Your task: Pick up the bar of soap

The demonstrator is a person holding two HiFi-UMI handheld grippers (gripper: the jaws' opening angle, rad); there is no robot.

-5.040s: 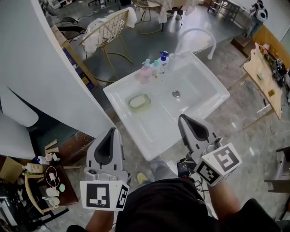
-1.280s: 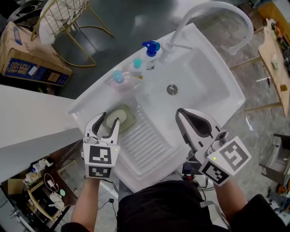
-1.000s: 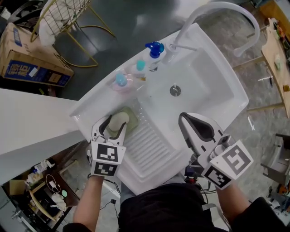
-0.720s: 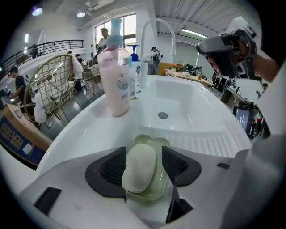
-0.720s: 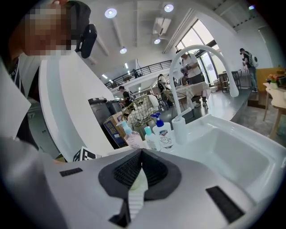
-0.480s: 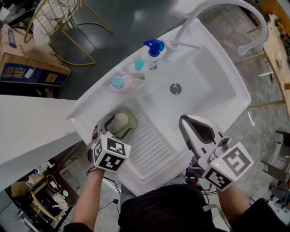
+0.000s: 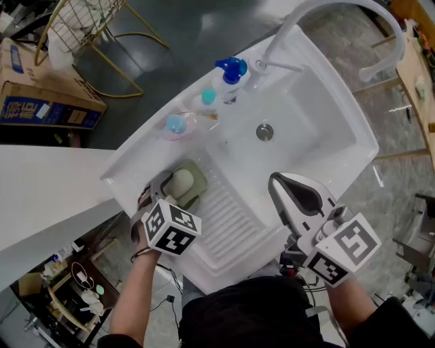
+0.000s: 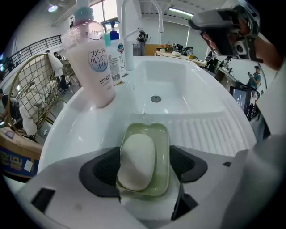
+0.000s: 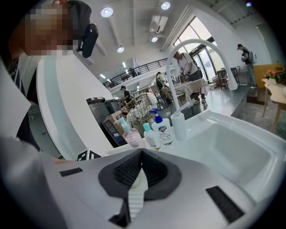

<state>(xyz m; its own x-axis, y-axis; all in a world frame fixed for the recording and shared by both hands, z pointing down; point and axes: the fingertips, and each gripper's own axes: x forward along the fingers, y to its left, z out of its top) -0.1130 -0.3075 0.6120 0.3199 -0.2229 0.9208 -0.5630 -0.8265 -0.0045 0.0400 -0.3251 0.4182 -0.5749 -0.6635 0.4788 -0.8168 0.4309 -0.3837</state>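
Observation:
An oval white bar of soap [image 8: 136,161] lies in a pale green dish [image 8: 160,134] on the sink's left ledge. My left gripper [image 8: 143,166] straddles dish and soap, and its jaws are opening. One dark pad stands at each side without pressing. From above, the soap [image 7: 181,180] and dish [image 7: 198,179] show just beyond the left gripper [image 7: 170,194] and its marker cube. My right gripper [image 7: 280,183] hovers over the sink's near right edge, shut and empty. In its own view the right gripper [image 9: 139,154] has its tips together.
The white sink [image 7: 326,129] has a ridged drainboard [image 7: 228,211] right of the dish and a tall curved faucet [image 7: 326,12]. A pink bottle [image 8: 91,67] and a blue-pump bottle [image 7: 228,71] stand behind the dish. A wire chair [image 7: 88,20] and a cardboard box [image 7: 41,85] are on the floor beyond.
My left gripper has come down and tilted over the soap dish, and its jaws have spread wider around it. The right gripper has barely moved.

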